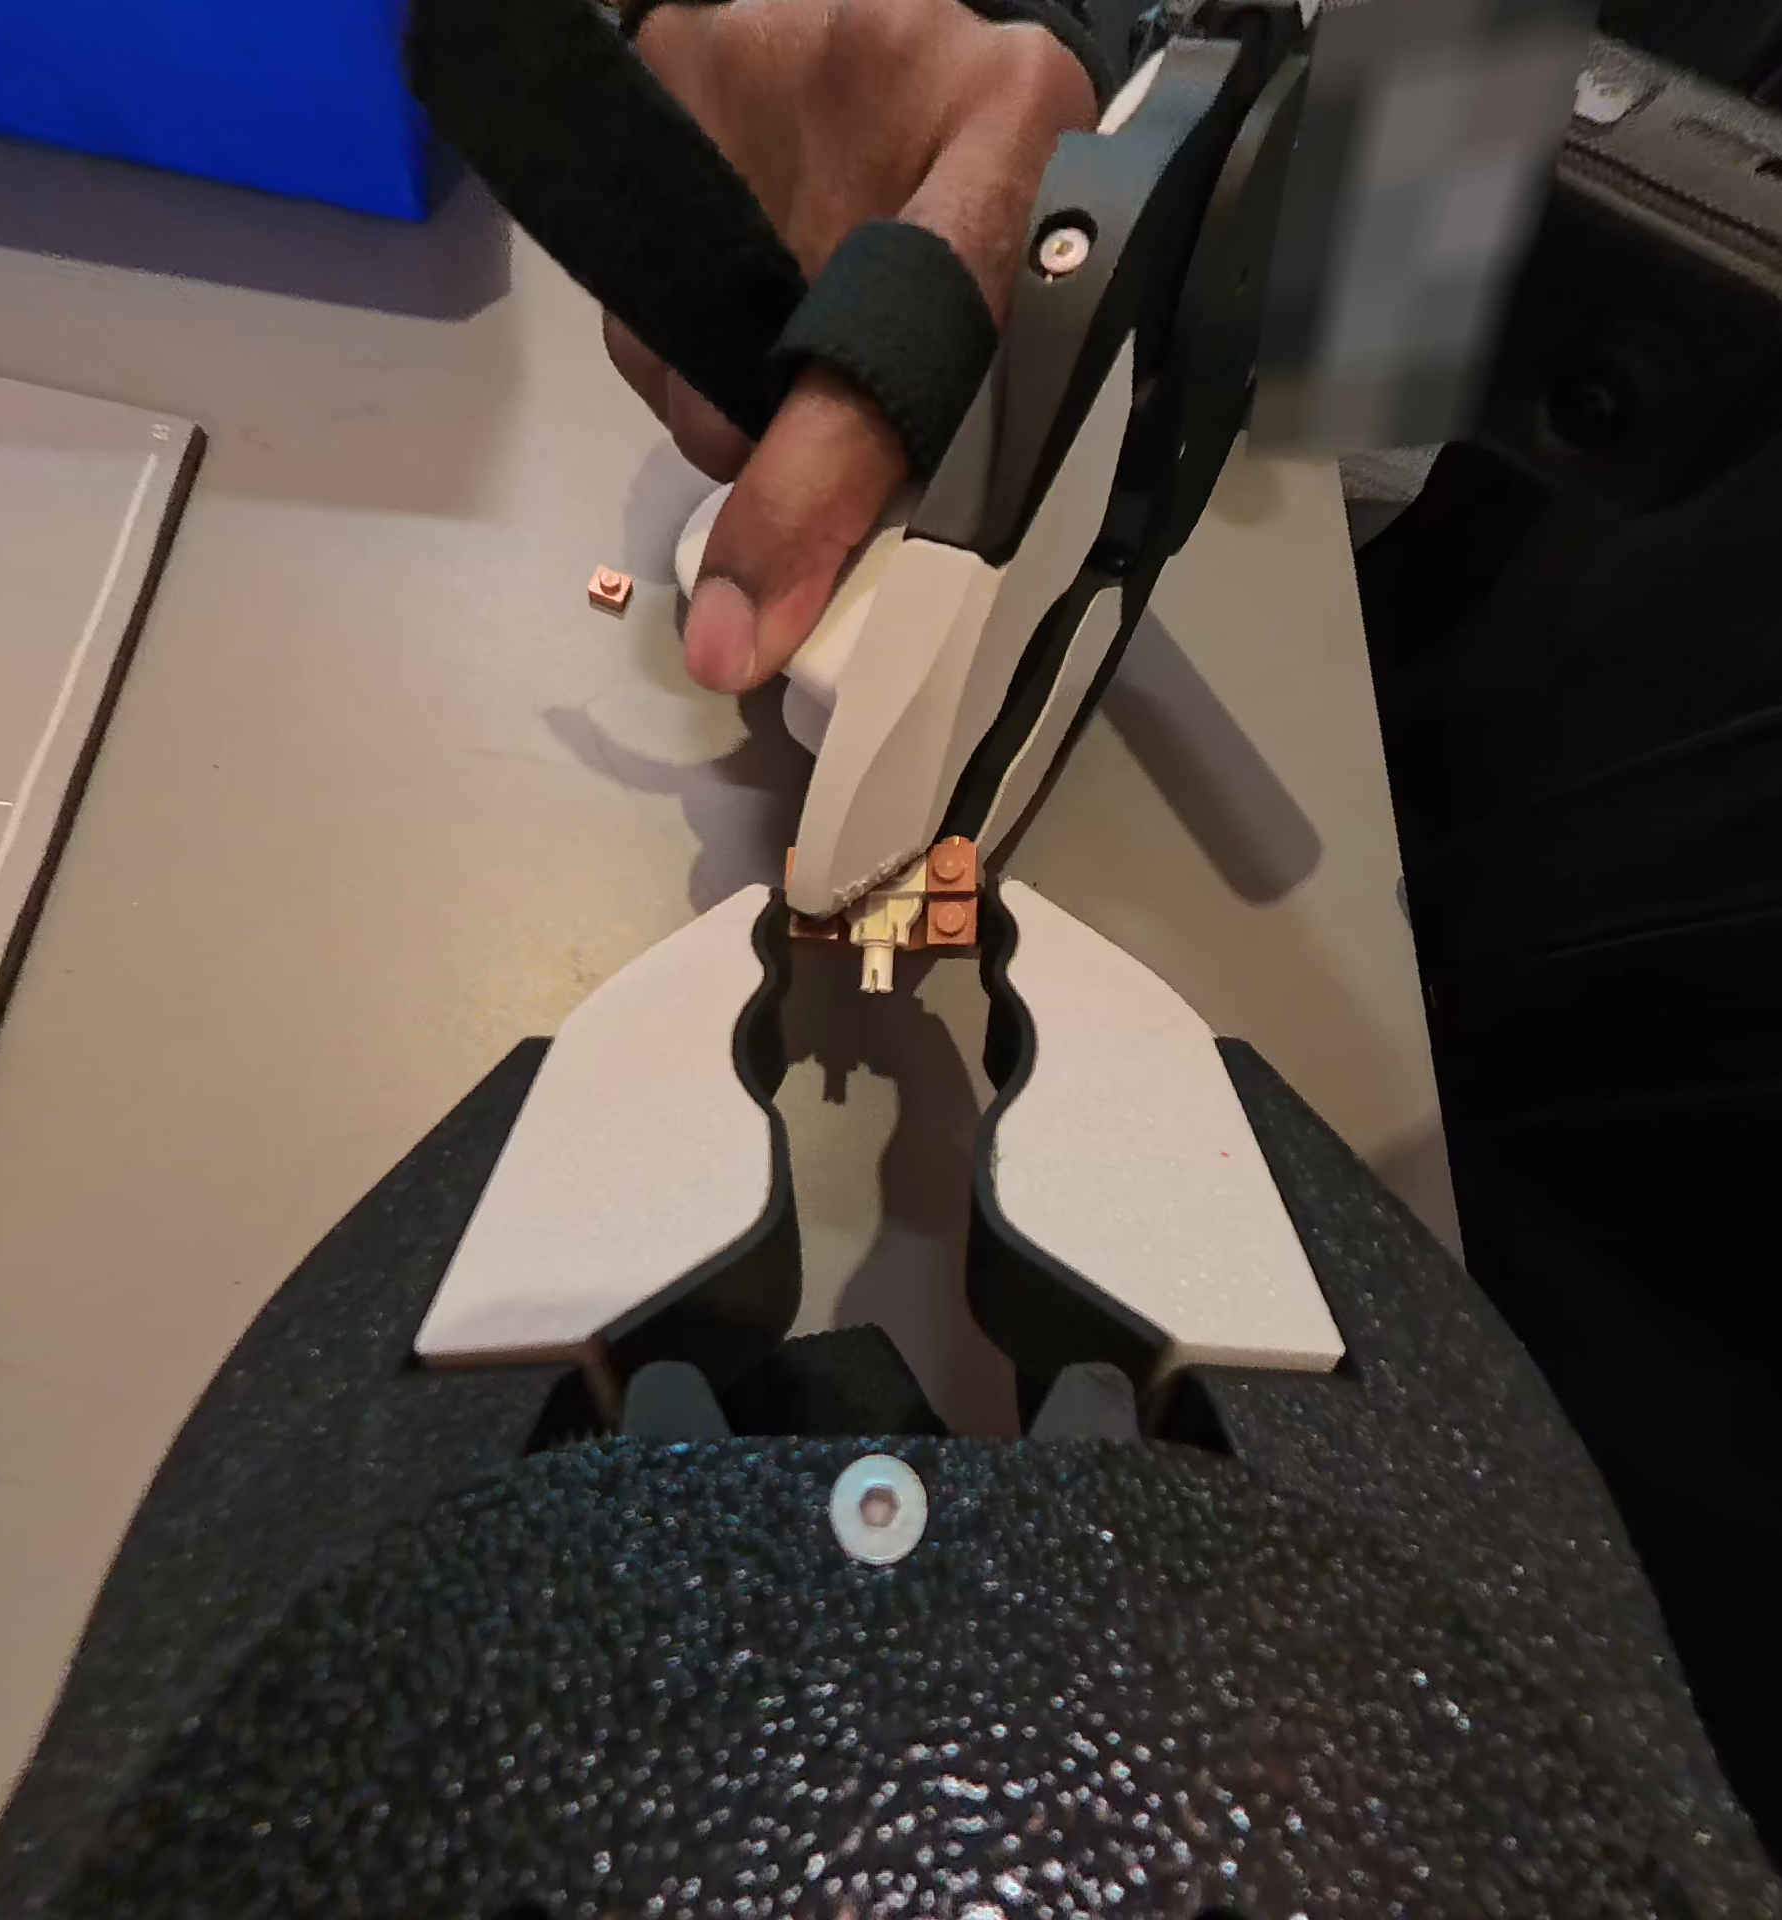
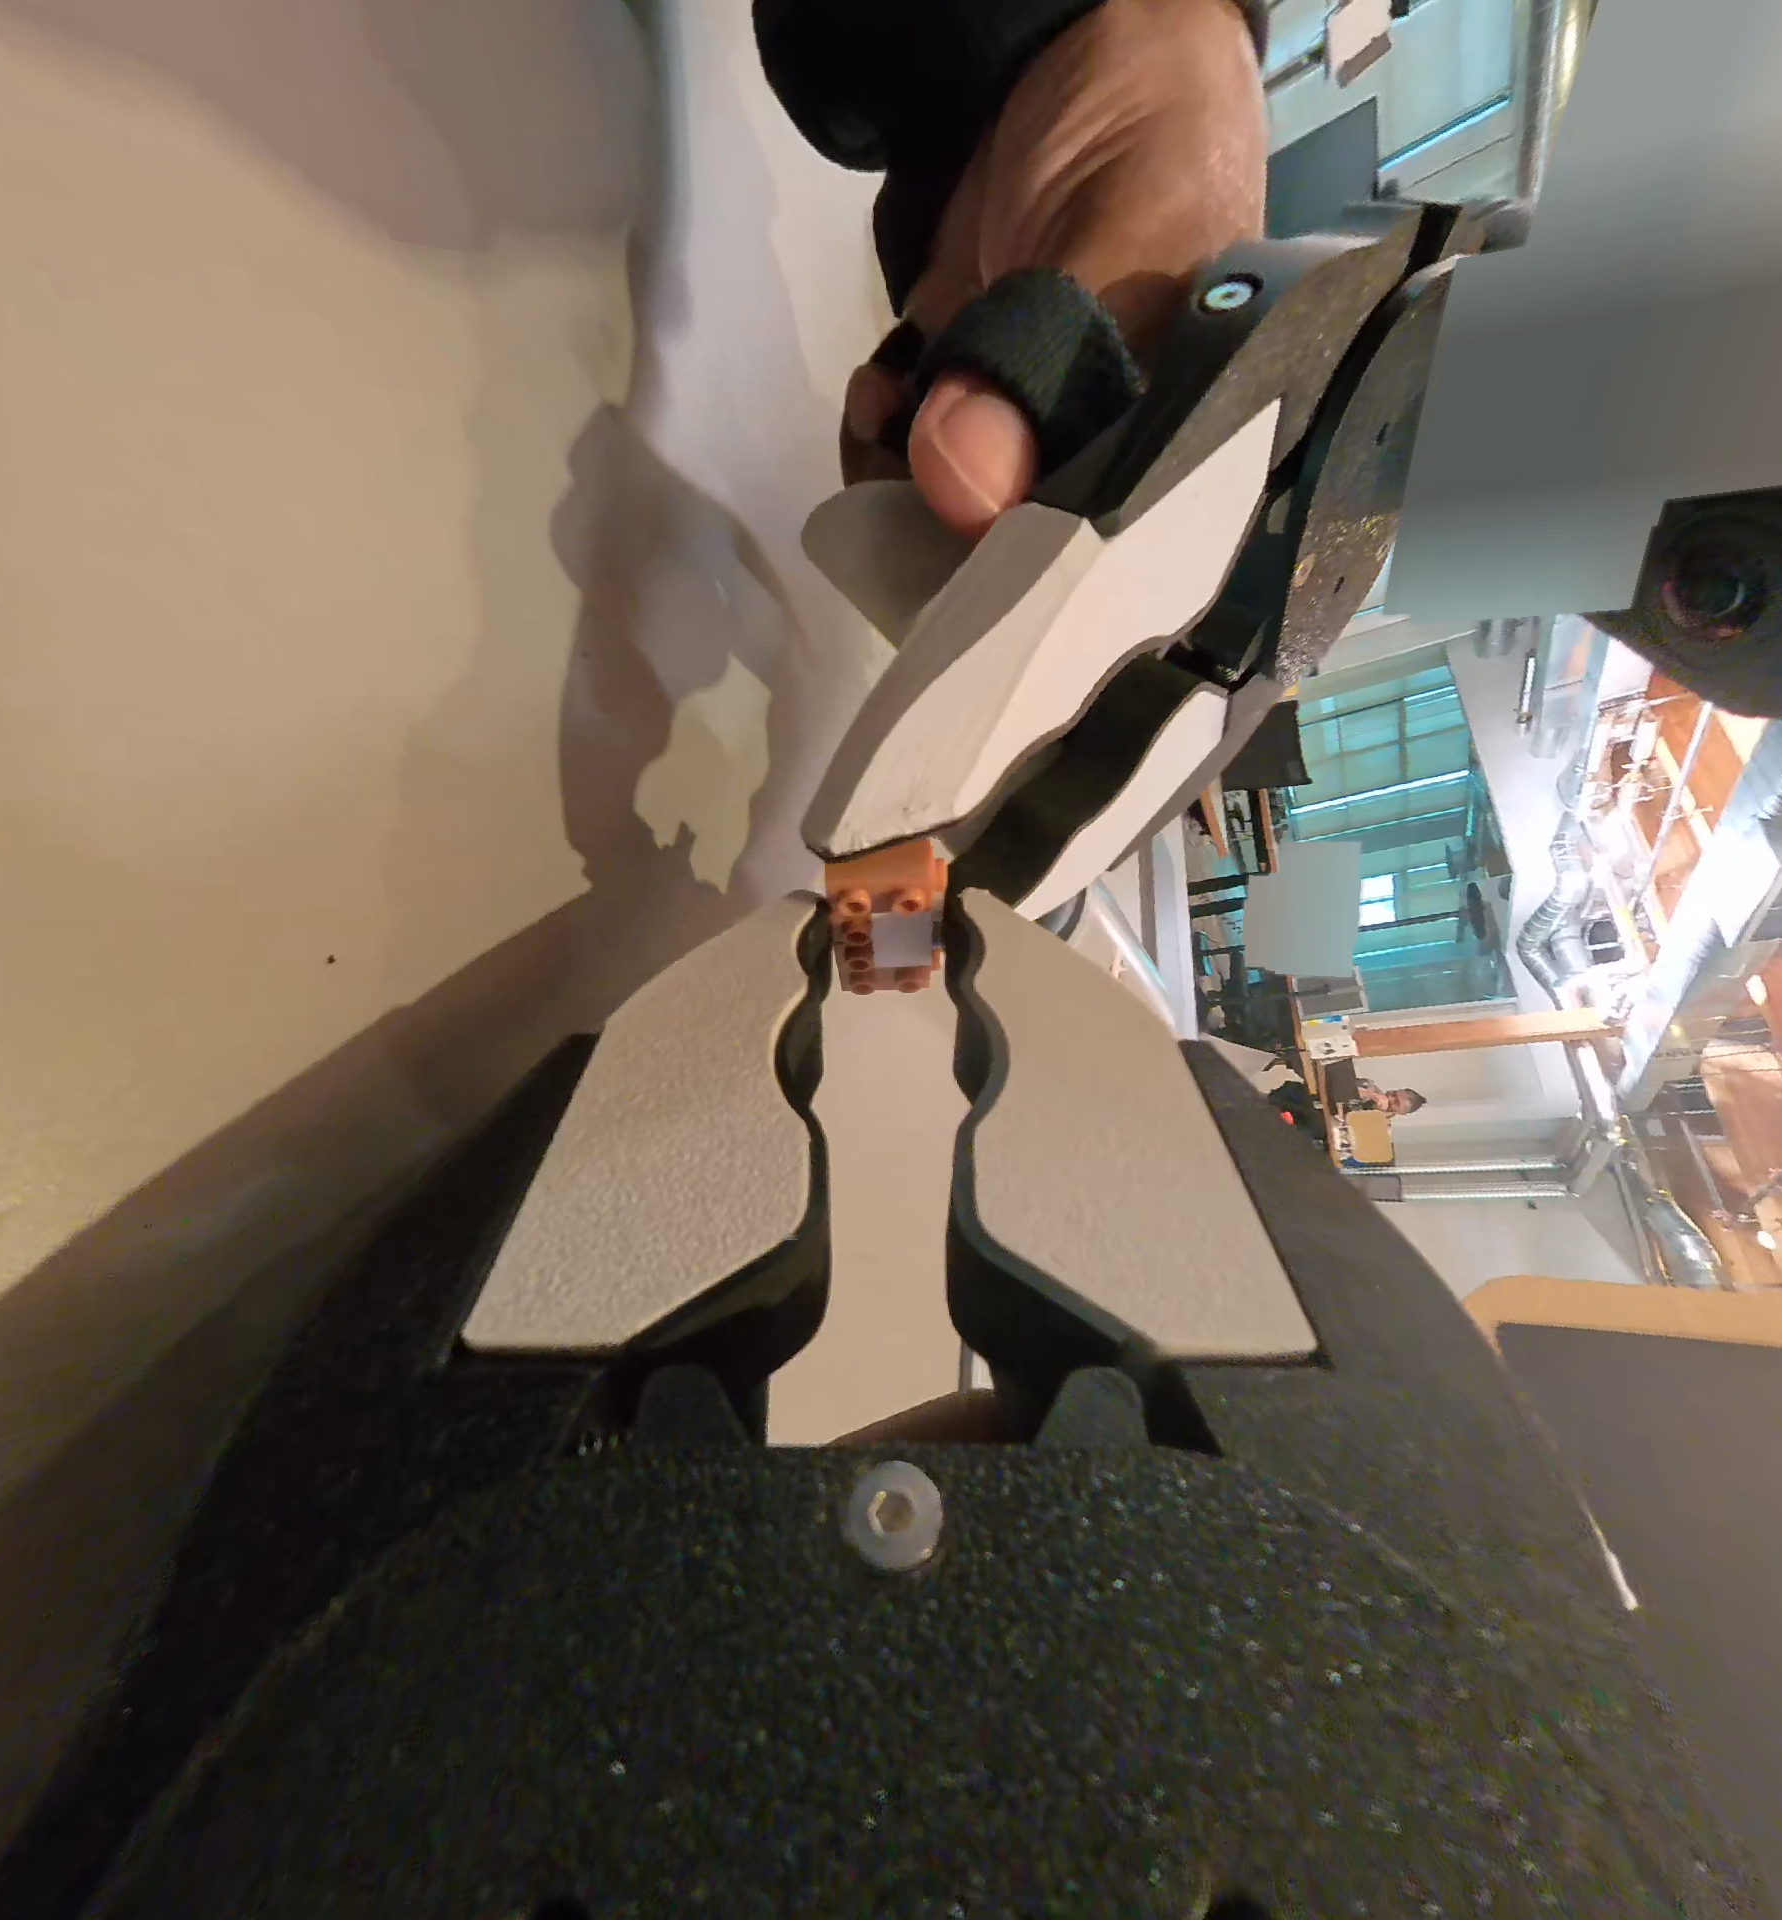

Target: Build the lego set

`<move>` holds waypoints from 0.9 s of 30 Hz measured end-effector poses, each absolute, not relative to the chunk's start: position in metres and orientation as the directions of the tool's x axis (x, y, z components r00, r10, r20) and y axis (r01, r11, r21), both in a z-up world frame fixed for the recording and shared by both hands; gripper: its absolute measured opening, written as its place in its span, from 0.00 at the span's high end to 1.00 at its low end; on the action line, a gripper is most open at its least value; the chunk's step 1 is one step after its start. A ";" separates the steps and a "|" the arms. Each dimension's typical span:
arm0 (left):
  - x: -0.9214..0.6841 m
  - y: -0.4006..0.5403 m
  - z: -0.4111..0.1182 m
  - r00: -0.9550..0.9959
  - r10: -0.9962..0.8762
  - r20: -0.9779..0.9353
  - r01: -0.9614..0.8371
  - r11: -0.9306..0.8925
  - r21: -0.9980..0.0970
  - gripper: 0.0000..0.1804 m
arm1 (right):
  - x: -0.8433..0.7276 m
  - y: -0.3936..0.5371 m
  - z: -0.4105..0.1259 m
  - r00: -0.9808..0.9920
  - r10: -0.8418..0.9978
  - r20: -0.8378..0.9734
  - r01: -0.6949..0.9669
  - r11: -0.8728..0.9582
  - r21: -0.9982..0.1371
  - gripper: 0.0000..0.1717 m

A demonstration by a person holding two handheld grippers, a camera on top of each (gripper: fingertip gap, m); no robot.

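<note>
Two jaws hiding brick cluster (image 1: 902, 904)

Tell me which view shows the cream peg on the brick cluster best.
The left wrist view: the cream peg juts toward the camera from the brown brick cluster, gripped between the left tongs, with the right tongs closed on the cluster from above. The right wrist view shows only the cluster's brown studded side; the peg is hidden.

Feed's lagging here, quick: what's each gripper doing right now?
Left gripper: closed on the small brown brick assembly.
Right gripper: closed on the same brick assembly.
</note>
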State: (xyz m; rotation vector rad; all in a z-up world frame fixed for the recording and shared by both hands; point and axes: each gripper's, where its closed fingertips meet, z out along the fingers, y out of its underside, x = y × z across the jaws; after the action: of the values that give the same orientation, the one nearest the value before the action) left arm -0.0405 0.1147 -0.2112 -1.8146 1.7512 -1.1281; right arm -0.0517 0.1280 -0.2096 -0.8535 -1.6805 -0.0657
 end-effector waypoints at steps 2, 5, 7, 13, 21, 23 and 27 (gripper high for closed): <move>-0.040 0.115 -0.212 -0.092 -0.953 0.289 -0.655 -0.161 -0.738 0.81 | -0.051 0.128 -0.211 -0.043 0.477 0.878 0.566 0.736 -0.372 0.88; -0.040 0.114 -0.212 -0.089 -0.948 0.306 -0.652 -0.177 -0.738 0.81 | -0.051 0.129 -0.211 -0.043 0.467 0.883 0.567 0.739 -0.364 0.89; -0.040 0.114 -0.211 -0.088 -0.945 0.314 -0.649 -0.185 -0.738 0.81 | -0.051 0.129 -0.210 -0.040 0.466 0.884 0.567 0.739 -0.364 0.89; -0.039 0.111 -0.209 -0.099 -0.941 0.325 -0.644 -0.188 -0.742 0.81 | -0.050 0.126 -0.209 -0.053 0.474 0.879 0.573 0.735 -0.362 0.89; -0.036 0.109 -0.205 -0.120 -0.929 0.351 -0.608 -0.211 -0.765 0.80 | -0.050 0.126 -0.202 -0.043 0.428 0.903 0.577 0.749 -0.327 0.89; -0.036 0.110 -0.204 -0.119 -0.925 0.360 -0.602 -0.221 -0.768 0.78 | -0.049 0.128 -0.195 -0.011 0.403 0.915 0.575 0.752 -0.324 0.89; -0.035 0.112 -0.203 -0.117 -0.921 0.372 -0.585 -0.239 -0.775 0.76 | -0.045 0.134 -0.183 0.062 0.352 0.934 0.578 0.750 -0.322 0.89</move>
State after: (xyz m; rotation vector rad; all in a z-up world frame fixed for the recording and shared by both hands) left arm -0.0350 0.1122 -0.2028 -1.8030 1.6625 -1.2963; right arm -0.0455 0.1336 -0.1828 -0.7798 -1.5469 -0.1993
